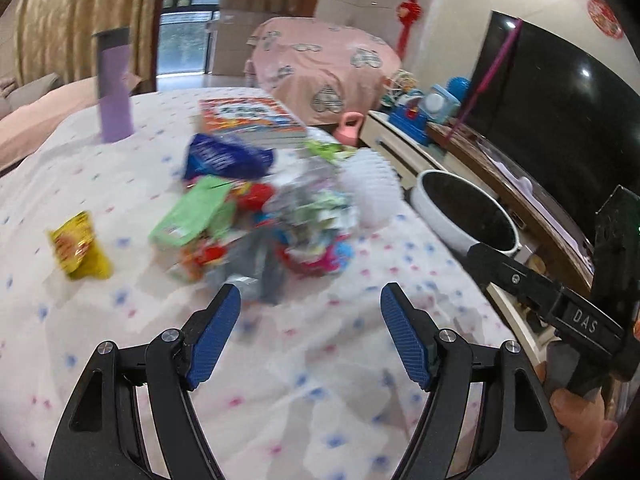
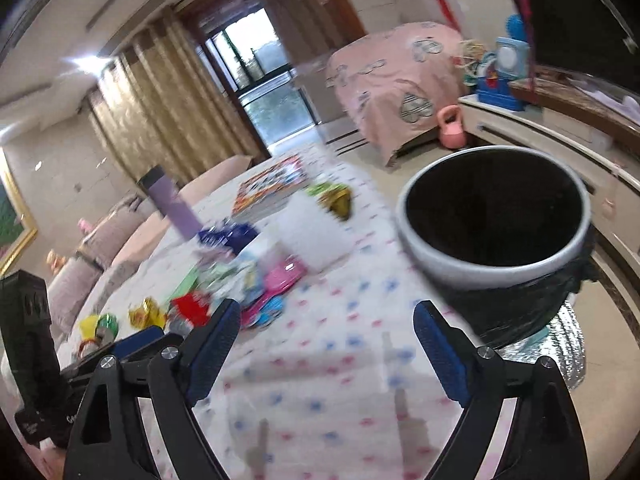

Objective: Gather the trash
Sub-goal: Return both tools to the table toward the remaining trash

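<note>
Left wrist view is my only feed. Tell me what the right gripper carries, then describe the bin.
Observer: Nothing. The right gripper stands open and empty over the tablecloth.
Operator: Now the bin.
Observer: The bin has a black bag liner bunched below its white rim.
Operator: Report anything under it.
Observer: A silvery foil sheet lies at its base.
</note>
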`<state>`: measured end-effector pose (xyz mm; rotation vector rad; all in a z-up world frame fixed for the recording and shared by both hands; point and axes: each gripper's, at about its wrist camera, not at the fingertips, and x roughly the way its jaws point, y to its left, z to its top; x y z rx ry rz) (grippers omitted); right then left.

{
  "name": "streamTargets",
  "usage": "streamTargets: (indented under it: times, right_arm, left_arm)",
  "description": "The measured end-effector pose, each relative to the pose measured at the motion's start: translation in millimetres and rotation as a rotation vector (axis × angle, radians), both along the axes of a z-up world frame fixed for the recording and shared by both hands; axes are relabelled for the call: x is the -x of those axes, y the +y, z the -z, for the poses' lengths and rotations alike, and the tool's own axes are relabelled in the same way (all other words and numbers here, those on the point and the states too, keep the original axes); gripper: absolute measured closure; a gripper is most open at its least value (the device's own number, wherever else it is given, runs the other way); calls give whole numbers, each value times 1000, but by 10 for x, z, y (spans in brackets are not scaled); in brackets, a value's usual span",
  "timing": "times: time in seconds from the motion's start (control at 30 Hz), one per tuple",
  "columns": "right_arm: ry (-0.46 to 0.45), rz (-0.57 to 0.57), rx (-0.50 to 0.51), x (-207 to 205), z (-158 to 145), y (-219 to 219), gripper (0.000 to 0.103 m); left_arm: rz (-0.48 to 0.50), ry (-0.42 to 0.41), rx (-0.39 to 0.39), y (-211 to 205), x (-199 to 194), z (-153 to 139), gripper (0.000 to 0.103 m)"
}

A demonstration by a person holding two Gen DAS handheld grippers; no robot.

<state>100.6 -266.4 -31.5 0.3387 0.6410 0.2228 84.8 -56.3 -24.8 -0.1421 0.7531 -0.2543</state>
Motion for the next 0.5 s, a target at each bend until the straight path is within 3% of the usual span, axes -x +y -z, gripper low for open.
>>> streamTargets:
  times: [0.17, 0.3, 0.5]
  right_arm:
    - [6, -54, 19, 6, 61, 331, 13]
    - [3, -85, 41, 14, 82, 537, 6]
    - [16, -115, 62, -70, 102, 708, 2]
  left_arm:
    - [-54, 7, 14, 283, 82, 47, 29]
    - [-102, 8, 19, 508, 135, 81, 17]
    - [-194, 28, 31, 882, 111, 133, 16]
